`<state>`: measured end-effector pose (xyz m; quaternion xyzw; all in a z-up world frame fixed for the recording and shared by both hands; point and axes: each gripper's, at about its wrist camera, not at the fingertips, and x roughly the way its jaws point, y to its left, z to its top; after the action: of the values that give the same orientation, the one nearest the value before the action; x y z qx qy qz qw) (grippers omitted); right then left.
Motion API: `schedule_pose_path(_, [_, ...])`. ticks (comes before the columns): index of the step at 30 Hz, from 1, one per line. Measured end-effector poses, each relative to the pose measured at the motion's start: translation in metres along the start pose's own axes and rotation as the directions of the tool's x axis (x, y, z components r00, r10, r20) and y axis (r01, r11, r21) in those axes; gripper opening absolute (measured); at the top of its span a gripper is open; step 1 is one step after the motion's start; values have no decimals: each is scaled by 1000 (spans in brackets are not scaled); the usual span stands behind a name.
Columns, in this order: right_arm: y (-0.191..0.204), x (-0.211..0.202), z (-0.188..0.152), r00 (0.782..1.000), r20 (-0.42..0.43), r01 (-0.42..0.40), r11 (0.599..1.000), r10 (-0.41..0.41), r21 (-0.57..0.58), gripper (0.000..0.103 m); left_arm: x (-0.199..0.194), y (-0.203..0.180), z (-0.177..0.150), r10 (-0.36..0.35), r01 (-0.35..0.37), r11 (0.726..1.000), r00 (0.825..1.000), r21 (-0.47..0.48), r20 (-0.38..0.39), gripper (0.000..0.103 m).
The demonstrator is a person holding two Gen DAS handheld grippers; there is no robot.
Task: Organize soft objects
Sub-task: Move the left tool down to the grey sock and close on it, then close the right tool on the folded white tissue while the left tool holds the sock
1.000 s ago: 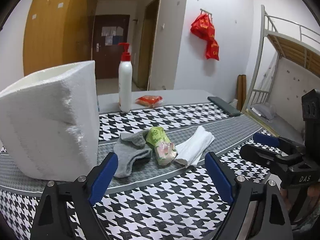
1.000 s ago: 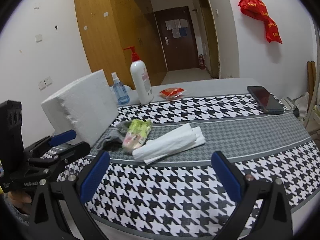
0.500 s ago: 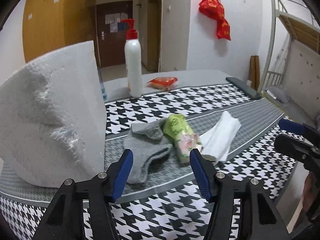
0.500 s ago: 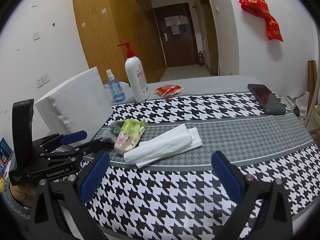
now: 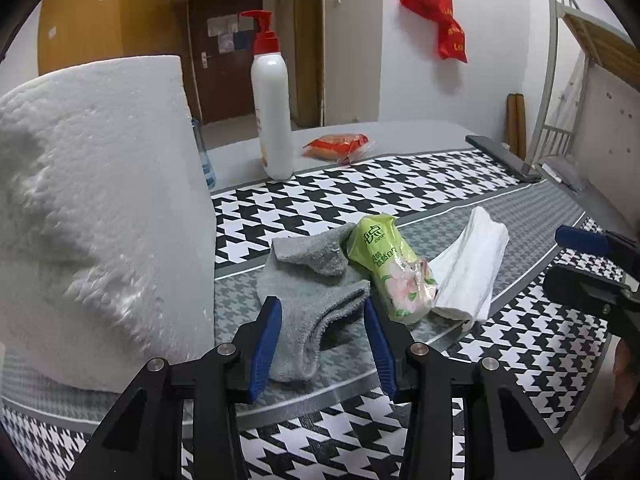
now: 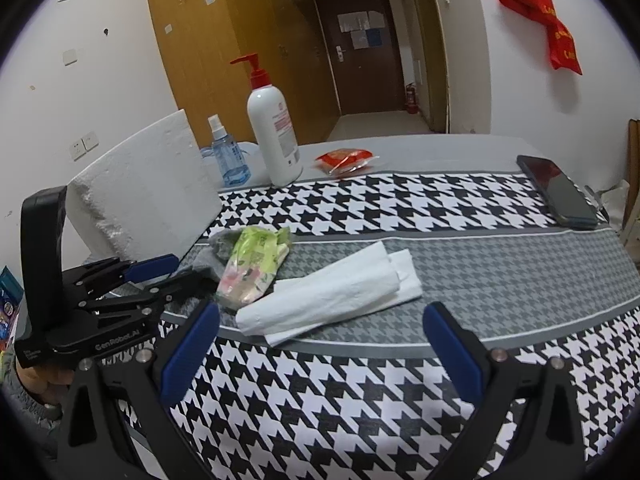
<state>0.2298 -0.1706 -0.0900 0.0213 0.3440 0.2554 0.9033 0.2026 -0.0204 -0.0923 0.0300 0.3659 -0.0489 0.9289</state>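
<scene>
Two claws over the bench, which wears a black-and-white houndstooth cloth with a grey band. Left claw pitched downward, blue pads astride the near end of a grey sock; jaws closing, sock between them, pads not yet seen pressing. From the right wrist view the left claw enters from the bench's left edge, a hand under its black body; white lettering on the body reads roughly "GenRobot.AI". Right claw spread wide, nothing between the pads, low over the near edge of the bench, aimed at a folded white cloth. Soft items cluster on the grey band toward the left: sock, then a green tissue pack lying partly on it, then the white cloth touching the pack. Pack carries white Chinese print and a pink flower; characters too small to read. White foam block stands at the left edge. Far edge: white pump bottle with red pump, label text unreadable; small blue spray bottle; red snack packet. Dark phone at the right edge.
</scene>
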Motion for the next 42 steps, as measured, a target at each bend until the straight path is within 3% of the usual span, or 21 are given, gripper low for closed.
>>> schedule_pose_path(4, [-1, 6, 1, 1000, -16, -6, 1000, 6, -4, 103, 3, 1, 1, -29, 29, 1000, 1000, 5, -10, 45])
schedule_pose_path(10, [-1, 16, 5, 999, -49, 2, 1000, -3, -15, 103, 7, 3, 1, -81, 81, 997, 996, -10, -39, 23])
schedule_pose_path(12, [1, 20, 6, 998, -61, 4, 1000, -5, -25, 103, 9, 5, 1, -97, 96, 995, 994, -16, -46, 23])
schedule_pose_path(14, [4, 23, 8, 998, -68, 12, 999, -15, -41, 103, 12, 8, 1, -111, 109, 993, 992, -34, -61, 14])
schedule_pose_path(17, [9, 28, 9, 996, -85, 16, 998, -22, -61, 103, 13, 11, 2, -121, 118, 992, 990, -52, -68, 10])
schedule_pose_path(28, [6, 46, 10, 988, -141, 53, 998, -58, -45, 102, 2, 18, -2, -140, 138, 987, 990, -86, -18, 9])
schedule_pose_path(29, [4, 47, 10, 987, -146, 59, 997, -64, -41, 101, 2, 18, -1, -141, 139, 986, 990, -88, -17, 9])
schedule_pose_path(33, [0, 51, 9, 983, -169, 73, 997, -76, -26, 79, -2, 19, -2, -148, 148, 985, 989, -90, 3, 9])
schedule_pose_path(42, [1, 57, 6, 976, -198, 83, 996, -89, -37, 59, -7, 19, -3, -156, 158, 984, 987, -86, 28, 9])
